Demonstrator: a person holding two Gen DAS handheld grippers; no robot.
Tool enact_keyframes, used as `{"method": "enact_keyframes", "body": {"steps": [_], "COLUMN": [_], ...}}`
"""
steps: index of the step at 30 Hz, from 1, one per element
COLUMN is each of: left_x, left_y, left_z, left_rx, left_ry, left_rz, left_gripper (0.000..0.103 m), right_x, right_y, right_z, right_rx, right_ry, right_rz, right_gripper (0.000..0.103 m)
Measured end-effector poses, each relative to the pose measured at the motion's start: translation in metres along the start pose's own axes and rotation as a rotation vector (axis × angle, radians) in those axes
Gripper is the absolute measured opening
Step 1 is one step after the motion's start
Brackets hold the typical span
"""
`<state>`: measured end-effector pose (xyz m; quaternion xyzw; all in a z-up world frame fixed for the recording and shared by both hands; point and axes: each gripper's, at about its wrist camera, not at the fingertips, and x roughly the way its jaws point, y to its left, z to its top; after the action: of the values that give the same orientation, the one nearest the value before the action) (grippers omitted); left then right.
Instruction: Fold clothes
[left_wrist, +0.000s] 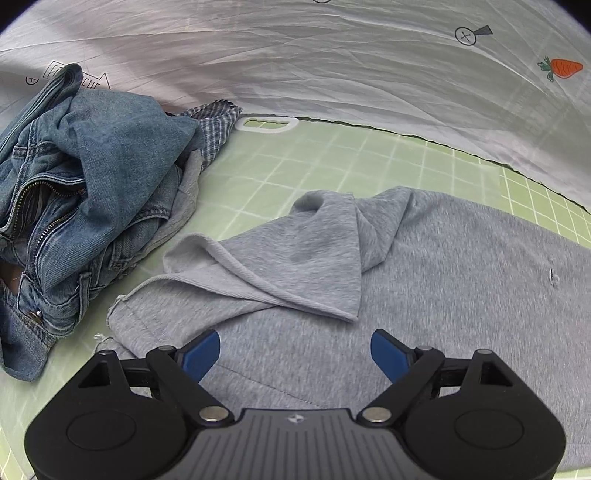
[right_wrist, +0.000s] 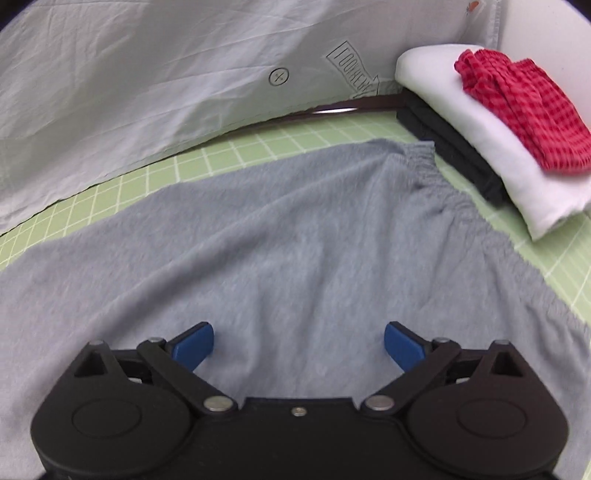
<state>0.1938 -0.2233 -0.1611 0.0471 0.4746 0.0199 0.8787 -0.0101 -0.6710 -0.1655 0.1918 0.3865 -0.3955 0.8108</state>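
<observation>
A grey sweat garment (left_wrist: 424, 266) lies spread on the green grid mat (left_wrist: 332, 155), one leg end folded back over itself with its ribbed hem (left_wrist: 258, 280) showing. My left gripper (left_wrist: 295, 350) hovers just above the cloth near that folded end, jaws wide apart, nothing between the blue pads. In the right wrist view the same grey garment (right_wrist: 277, 240) fills the middle, its gathered elastic waistband (right_wrist: 436, 170) toward the upper right. My right gripper (right_wrist: 299, 343) stands open over the flat cloth, holding nothing.
A heap of denim clothes (left_wrist: 85, 184) with a checked shirt (left_wrist: 214, 125) under it lies at the left. Folded clothes are stacked at the right: red checked piece (right_wrist: 517, 107) on a white one (right_wrist: 480, 140) on a dark one (right_wrist: 454, 151). A white printed sheet (left_wrist: 295, 55) hangs behind the mat.
</observation>
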Motion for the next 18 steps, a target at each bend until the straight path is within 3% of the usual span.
{"method": "enact_keyframes", "body": {"steps": [6,18], "left_x": [-0.002,0.007], "left_y": [0.01,0.004], "left_z": [-0.002,0.01], "left_rx": [0.12,0.412], "left_ry": [-0.026,-0.076], "left_rz": [-0.083,-0.244], "left_gripper": [0.089,0.089], "right_x": [-0.033,-0.054], "right_y": [0.034,0.054], "right_z": [-0.041,-0.089], "right_rx": [-0.023,0.151], "right_ry": [-0.012,0.008], "right_rz": [0.005,-0.115], "right_gripper": [0.101,0.103]}}
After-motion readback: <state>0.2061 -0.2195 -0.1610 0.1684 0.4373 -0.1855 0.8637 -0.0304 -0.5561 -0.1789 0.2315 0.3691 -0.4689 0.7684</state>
